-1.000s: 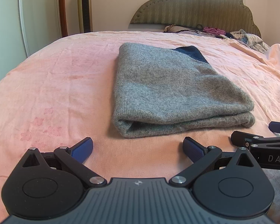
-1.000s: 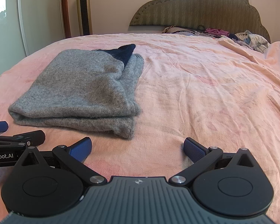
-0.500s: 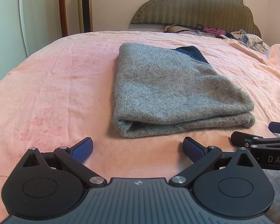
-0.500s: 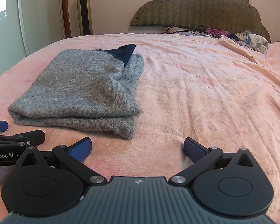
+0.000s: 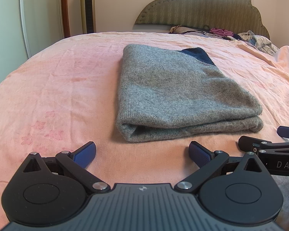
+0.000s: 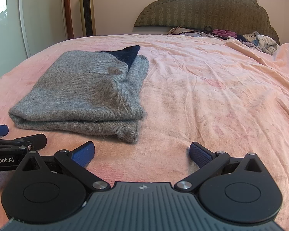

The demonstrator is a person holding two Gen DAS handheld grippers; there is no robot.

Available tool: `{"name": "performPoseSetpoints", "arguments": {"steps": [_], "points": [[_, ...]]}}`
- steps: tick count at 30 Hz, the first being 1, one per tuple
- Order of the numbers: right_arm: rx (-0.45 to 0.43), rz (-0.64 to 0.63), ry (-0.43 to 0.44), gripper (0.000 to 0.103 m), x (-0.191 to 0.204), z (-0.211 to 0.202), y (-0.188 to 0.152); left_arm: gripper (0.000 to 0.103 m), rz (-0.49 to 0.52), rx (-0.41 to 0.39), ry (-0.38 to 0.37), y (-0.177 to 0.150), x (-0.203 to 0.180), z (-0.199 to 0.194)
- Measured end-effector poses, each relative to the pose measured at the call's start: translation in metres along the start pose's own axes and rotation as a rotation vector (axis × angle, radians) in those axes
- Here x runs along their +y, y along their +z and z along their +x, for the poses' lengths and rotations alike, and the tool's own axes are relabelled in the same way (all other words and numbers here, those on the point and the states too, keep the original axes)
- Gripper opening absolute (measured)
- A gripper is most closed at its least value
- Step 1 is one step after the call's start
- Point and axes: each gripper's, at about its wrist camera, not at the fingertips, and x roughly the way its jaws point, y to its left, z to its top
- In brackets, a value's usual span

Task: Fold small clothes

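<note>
Nothing has shifted since a second ago: your two grippers sit where they were and the sweater has not moved.

The pink bedsheet (image 5: 54, 88) fills both views, wrinkled on your right side and smoother on your left, with wide bare room around the garment on every side. At the far end the padded headboard (image 5: 200, 7) backs a heap of loose clothes (image 6: 258, 40), well apart from your work.

The grey knit sweater (image 5: 175, 94) lies folded on the sheet straight ahead of your left gripper and to the left of your right one. It is doubled into a thick rectangle, the rounded fold edge facing you, layers stacked fairly evenly. A dark navy patch (image 6: 128, 54) shows at the far corner, and a lower layer sticks out along the right edge.

Your left gripper (image 5: 142, 151) rests low over the sheet just short of the fold, fingers spread wide, holding nothing. Your right gripper (image 6: 142, 151) is likewise spread and empty, over bare sheet beside the sweater's near right corner.
</note>
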Motion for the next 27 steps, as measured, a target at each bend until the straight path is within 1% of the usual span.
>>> {"name": "performPoseSetpoints", "arguments": {"steps": [7, 14, 21, 25, 27], "points": [[0.0, 0.0, 0.0, 0.103, 0.0001, -0.0002, 0.0, 0.103, -0.011, 0.008, -0.008, 0.0011, 0.0019, -0.0002], [0.0, 0.0, 0.0, 0.103, 0.0002, -0.0002, 0.0, 0.103, -0.061, 0.004, -0.038, 0.0021, 0.0076, -0.0031], [0.0, 0.001, 0.0, 0.103, 0.0001, -0.0003, 0.0, 0.103, -0.06, -0.002, -0.037, 0.0002, 0.0071, -0.0049], [0.0, 0.0, 0.0, 0.103, 0.0, -0.0003, 0.0, 0.103, -0.029, 0.002, -0.017, -0.0009, 0.0015, -0.0052], [0.0, 0.001, 0.0, 0.103, -0.0001, -0.0004, 0.0, 0.103, -0.029, 0.001, -0.019, -0.0012, 0.0016, -0.0066]]}}
